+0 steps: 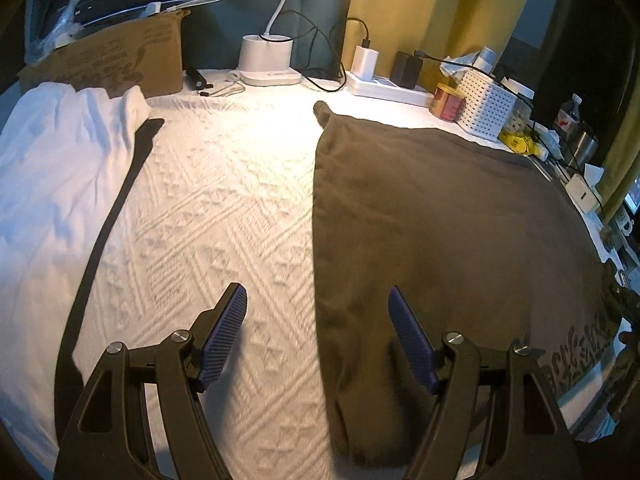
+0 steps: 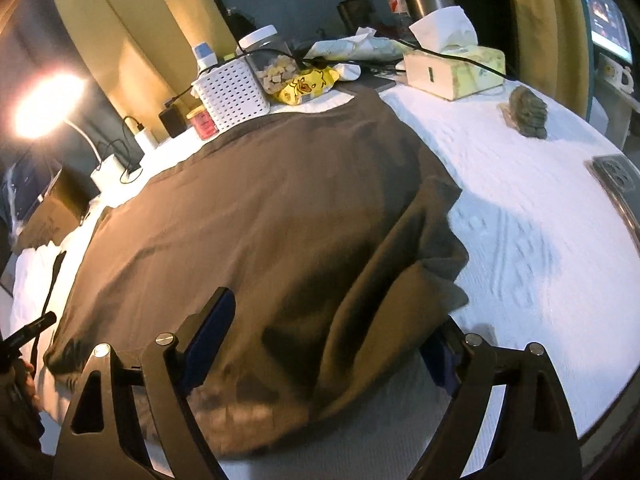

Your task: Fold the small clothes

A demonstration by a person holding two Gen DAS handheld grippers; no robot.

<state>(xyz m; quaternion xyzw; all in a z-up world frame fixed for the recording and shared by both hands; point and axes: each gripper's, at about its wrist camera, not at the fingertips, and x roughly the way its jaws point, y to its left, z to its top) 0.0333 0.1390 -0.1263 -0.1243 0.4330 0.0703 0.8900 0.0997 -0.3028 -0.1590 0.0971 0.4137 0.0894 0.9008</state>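
A brown garment [image 1: 440,220] with a printed band lies spread on the white textured cover [image 1: 208,216]. My left gripper [image 1: 318,312] is open above the garment's left edge, one finger over the cover and one over the cloth. In the right wrist view the same brown garment [image 2: 260,208] fills the middle, with a folded, bunched flap at its near right. My right gripper [image 2: 332,340] is open and straddles that bunched near edge; the cloth covers most of its right finger. A white garment [image 1: 52,168] lies at the far left.
A cardboard box [image 1: 120,60], lamp base [image 1: 266,60], power strip with chargers [image 1: 384,84], red tin [image 1: 446,102] and white perforated basket [image 1: 486,108] line the back. A tissue box [image 2: 456,70], snack bag [image 2: 306,86] and small olive bundle [image 2: 528,110] sit at the right.
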